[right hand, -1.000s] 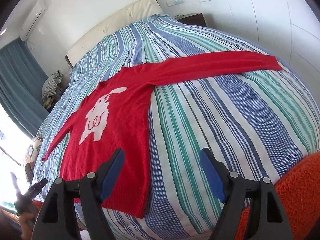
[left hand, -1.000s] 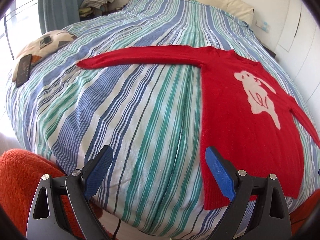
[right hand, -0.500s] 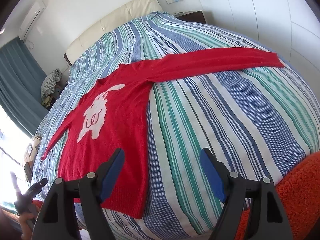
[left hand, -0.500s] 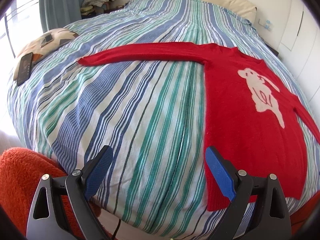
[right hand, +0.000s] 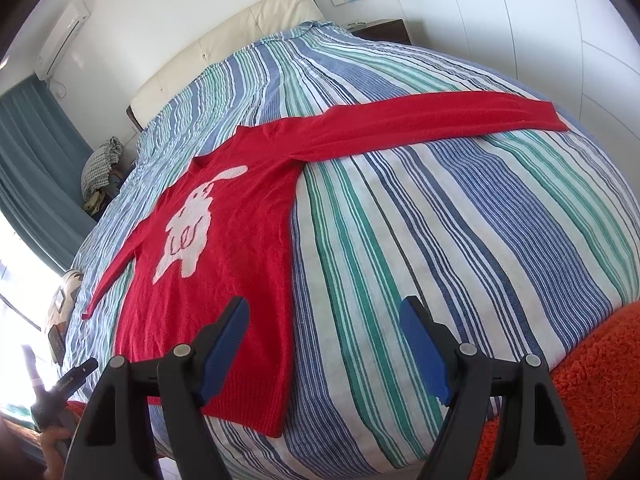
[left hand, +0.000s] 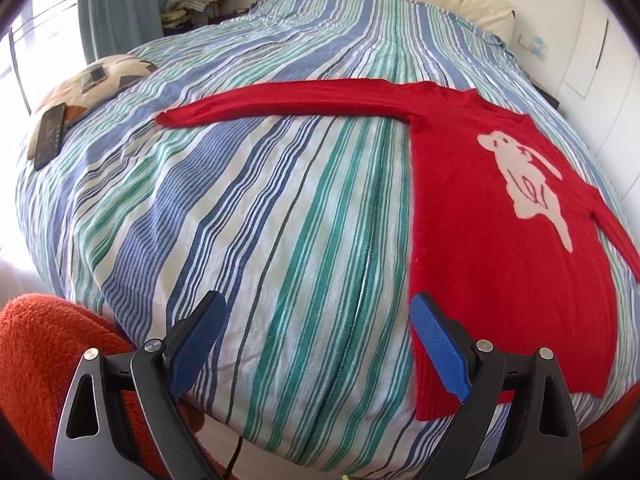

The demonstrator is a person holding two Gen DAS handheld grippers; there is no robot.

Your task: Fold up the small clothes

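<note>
A small red sweater (left hand: 472,208) with a white rabbit on the chest lies flat and face up on the striped bed, both sleeves spread out sideways. It also shows in the right wrist view (right hand: 236,240). My left gripper (left hand: 318,344) is open and empty, held above the bed's near edge, its right finger just over the sweater's hem corner. My right gripper (right hand: 324,344) is open and empty, above the near edge beside the sweater's other hem corner. The left gripper (right hand: 60,384) shows small at the lower left of the right wrist view.
The striped bedspread (left hand: 248,208) covers the whole bed. A patterned cushion (left hand: 100,80) with a phone (left hand: 50,136) on it lies at the left edge. An orange fluffy fabric (left hand: 44,352) lies below the near edge. A headboard (right hand: 224,48) and white wardrobe doors stand behind.
Both grippers have moved slightly forward and lower toward the bed; the sweater sits a little lower in both views. The jaws stay open and the sweater has not moved.
</note>
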